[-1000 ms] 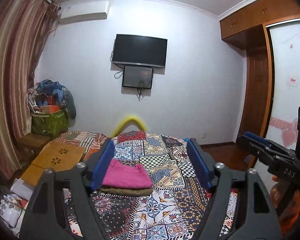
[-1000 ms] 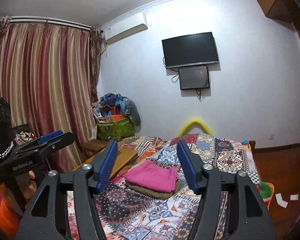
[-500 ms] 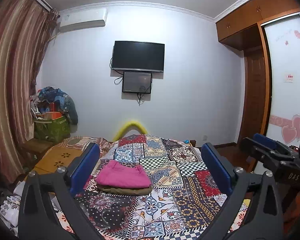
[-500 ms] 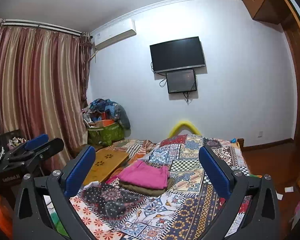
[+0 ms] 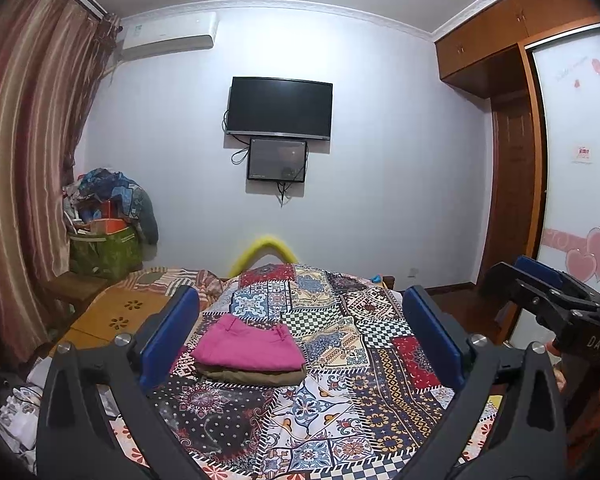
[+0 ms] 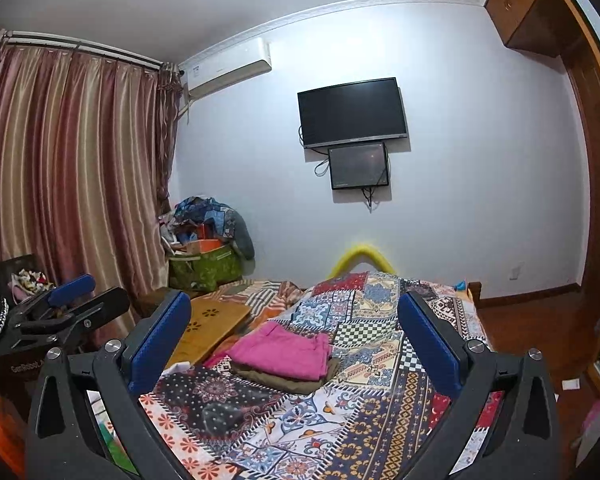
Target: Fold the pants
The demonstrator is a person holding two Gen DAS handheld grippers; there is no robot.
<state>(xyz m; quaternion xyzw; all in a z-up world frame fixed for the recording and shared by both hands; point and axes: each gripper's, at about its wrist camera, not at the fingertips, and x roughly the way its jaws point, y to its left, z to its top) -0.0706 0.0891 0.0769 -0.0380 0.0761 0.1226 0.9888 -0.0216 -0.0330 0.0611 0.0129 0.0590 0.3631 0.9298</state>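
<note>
Folded pink pants [image 5: 248,346] lie on top of folded olive-brown pants [image 5: 256,377] on the patchwork bedspread [image 5: 340,360]. The stack also shows in the right wrist view, pink pants [image 6: 284,350] over olive pants [image 6: 288,380]. My left gripper [image 5: 300,336] is open and empty, held well back above the bed, fingers wide apart. My right gripper [image 6: 294,340] is open and empty, also back from the stack. The right gripper shows at the right of the left wrist view [image 5: 540,292], and the left gripper at the left of the right wrist view [image 6: 72,304].
A wooden folding table [image 5: 116,316] lies left of the bed. A green bag heaped with clothes [image 5: 104,240] stands in the corner by the curtains [image 5: 24,160]. A TV [image 5: 279,106] hangs on the far wall. A wardrobe [image 5: 516,160] stands right.
Both grippers have opened wide and drawn back and up from the folded stack, which lies still on the bed.
</note>
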